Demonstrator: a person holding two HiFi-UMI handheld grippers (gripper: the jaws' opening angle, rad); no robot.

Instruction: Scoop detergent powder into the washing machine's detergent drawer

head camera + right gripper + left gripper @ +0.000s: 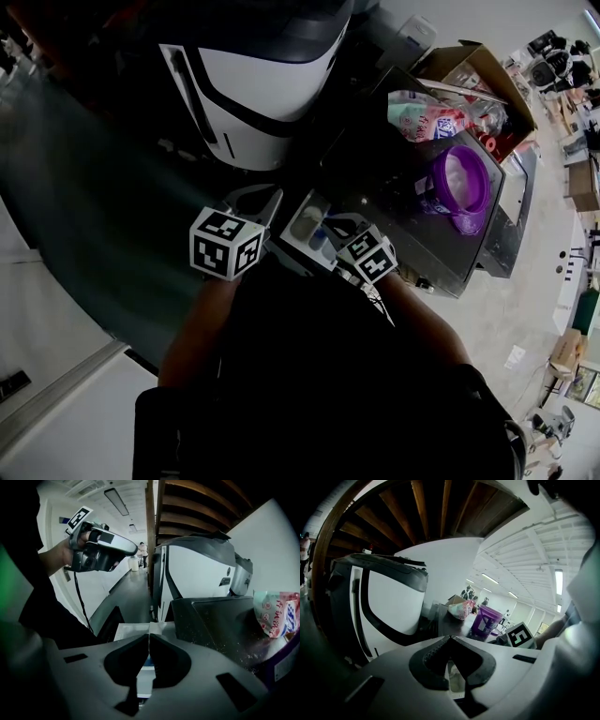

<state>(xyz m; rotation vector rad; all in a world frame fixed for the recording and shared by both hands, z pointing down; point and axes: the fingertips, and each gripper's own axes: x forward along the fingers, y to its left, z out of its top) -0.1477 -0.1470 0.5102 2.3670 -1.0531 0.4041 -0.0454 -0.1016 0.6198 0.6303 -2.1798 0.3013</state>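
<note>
Detergent drawer (307,223) pulled out | left gripper (449,638) jaws together, empty | right gripper (149,635) jaws together, empty

Head view overhead, gripper views facing washer (393,602)

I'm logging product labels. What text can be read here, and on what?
Detergent bag: blue and red print, too blurred to read.
Purple tub label: too small to read.
Washer badge: too small to read.
Marker cubes: square patterns, no words.
So no text is readable.
</note>
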